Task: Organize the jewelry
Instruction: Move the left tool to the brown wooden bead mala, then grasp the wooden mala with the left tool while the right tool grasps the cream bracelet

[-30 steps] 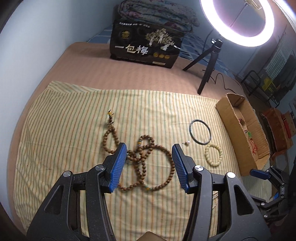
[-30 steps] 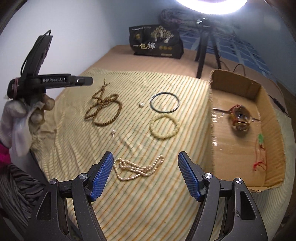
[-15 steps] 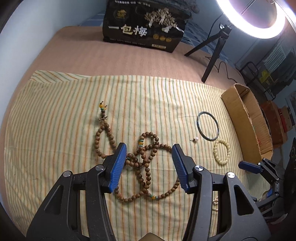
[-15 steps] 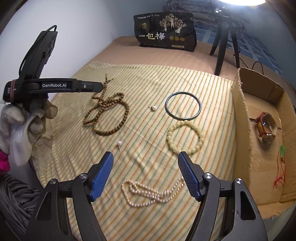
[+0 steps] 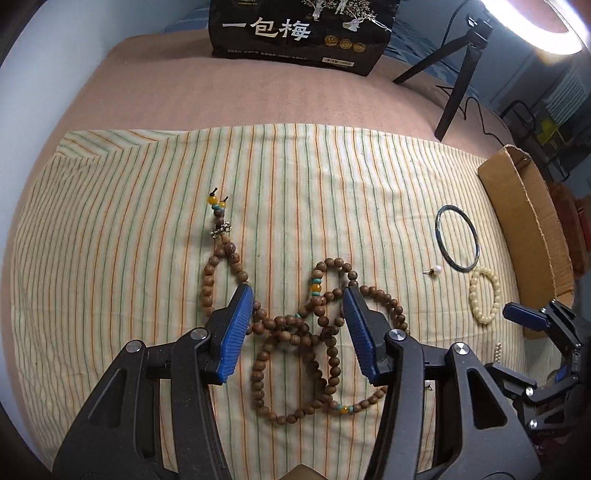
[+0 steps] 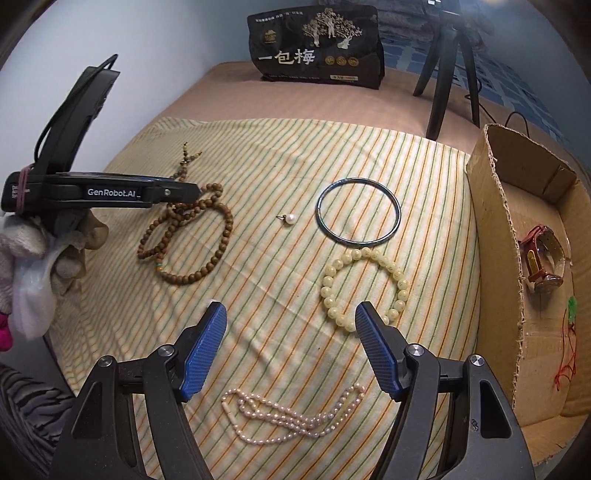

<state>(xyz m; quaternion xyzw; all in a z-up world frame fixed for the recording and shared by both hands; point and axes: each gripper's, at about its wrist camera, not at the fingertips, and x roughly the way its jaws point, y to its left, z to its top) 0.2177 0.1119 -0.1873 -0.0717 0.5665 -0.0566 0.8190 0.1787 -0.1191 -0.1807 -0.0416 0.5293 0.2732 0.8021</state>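
Note:
A long brown wooden bead string [image 5: 295,332] lies tangled on the striped cloth [image 5: 147,221]. My left gripper [image 5: 297,328] is open and low over it, fingers either side of the tangle. It also shows in the right wrist view [image 6: 184,236]. My right gripper [image 6: 290,347] is open and empty above the cloth, with a pearl necklace [image 6: 291,413] just below it. A cream bead bracelet [image 6: 364,288], a dark bangle [image 6: 358,210] and a pearl earring [image 6: 290,218] lie ahead of it. The cardboard box [image 6: 495,236] at the right holds a watch [image 6: 543,258] and a red cord [image 6: 567,350].
A black printed bag [image 5: 299,29] stands at the back of the bed. A ring light on a tripod [image 5: 458,77] stands at the back right. The left gripper's body and the gloved hand [image 6: 40,236] are at the left of the right wrist view.
My left gripper has dropped closer to the wooden beads, which now sit between its fingers. My right gripper has moved forward past the pearl necklace toward the cream bracelet.

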